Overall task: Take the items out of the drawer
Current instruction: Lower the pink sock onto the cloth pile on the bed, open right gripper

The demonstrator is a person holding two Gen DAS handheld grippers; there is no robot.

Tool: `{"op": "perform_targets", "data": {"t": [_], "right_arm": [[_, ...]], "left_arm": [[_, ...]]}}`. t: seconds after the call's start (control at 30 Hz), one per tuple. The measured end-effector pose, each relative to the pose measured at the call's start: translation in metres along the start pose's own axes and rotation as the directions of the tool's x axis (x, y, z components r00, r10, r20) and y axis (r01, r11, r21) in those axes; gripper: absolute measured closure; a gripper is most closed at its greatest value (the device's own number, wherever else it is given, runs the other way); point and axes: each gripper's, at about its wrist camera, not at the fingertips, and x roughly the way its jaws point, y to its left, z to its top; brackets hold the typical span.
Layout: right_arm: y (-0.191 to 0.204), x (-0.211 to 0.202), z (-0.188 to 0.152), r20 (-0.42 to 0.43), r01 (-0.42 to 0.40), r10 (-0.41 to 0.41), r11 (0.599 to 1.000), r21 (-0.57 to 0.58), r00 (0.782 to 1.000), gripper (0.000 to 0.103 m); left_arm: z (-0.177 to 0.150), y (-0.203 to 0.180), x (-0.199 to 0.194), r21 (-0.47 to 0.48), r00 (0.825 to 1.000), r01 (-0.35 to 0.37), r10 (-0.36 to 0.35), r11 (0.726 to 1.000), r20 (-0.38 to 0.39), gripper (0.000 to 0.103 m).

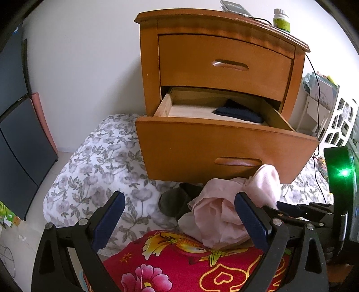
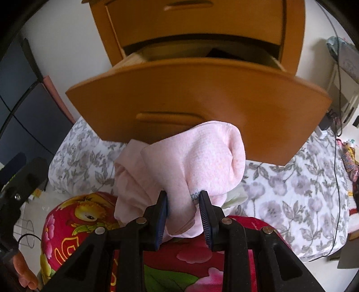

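Note:
A wooden nightstand has its lower drawer [image 1: 224, 148] [image 2: 197, 98] pulled out. A folded dark blue item [image 1: 237, 112] lies inside at the right. My right gripper [image 2: 182, 197] is shut on a bunched pale pink garment [image 2: 195, 161] [image 1: 224, 213], held low in front of the drawer over a red flowered cushion [image 2: 74, 224] [image 1: 179, 258]. My left gripper [image 1: 179, 202] stands open with nothing between its fingers, just left of the pink garment. A dark rounded item [image 1: 175, 202] lies on the bedding under the drawer front.
White bedding with grey flowers [image 1: 94, 170] [image 2: 291, 197] spreads below the nightstand. A green bottle [image 1: 281, 19] and a phone with a black cable [image 1: 235, 6] sit on top. Dark panels [image 1: 20, 134] stand at the left, a white shelf unit [image 1: 323, 107] at the right.

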Motion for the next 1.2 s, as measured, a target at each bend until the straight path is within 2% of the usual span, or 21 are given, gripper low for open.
{"op": "perform_targets", "data": {"t": [0.53, 0.67, 0.93, 1.2], "right_arm": [[0.006, -0.004, -0.002, 0.004, -0.004, 0.004, 1.000, -0.016, 1.000, 0.070], [0.005, -0.007, -0.003, 0.012, -0.009, 0.009, 1.000, -0.017, 1.000, 0.066], [0.007, -0.022, -0.004, 0.051, -0.020, 0.022, 0.999, -0.026, 0.998, 0.056], [0.000, -0.054, -0.001, 0.130, -0.019, 0.019, 1.000, 0.003, 0.991, 0.055]], "left_arm": [[-0.002, 0.000, 0.002, 0.003, 1.000, 0.002, -0.002, 1.000, -0.007, 0.005], [-0.002, -0.001, 0.002, 0.003, 1.000, 0.000, 0.000, 1.000, -0.006, 0.005], [-0.002, 0.001, -0.001, -0.002, 1.000, -0.004, 0.004, 1.000, 0.000, 0.005], [0.003, 0.001, -0.014, -0.001, 0.999, 0.000, 0.000, 1.000, 0.034, 0.005]]}}
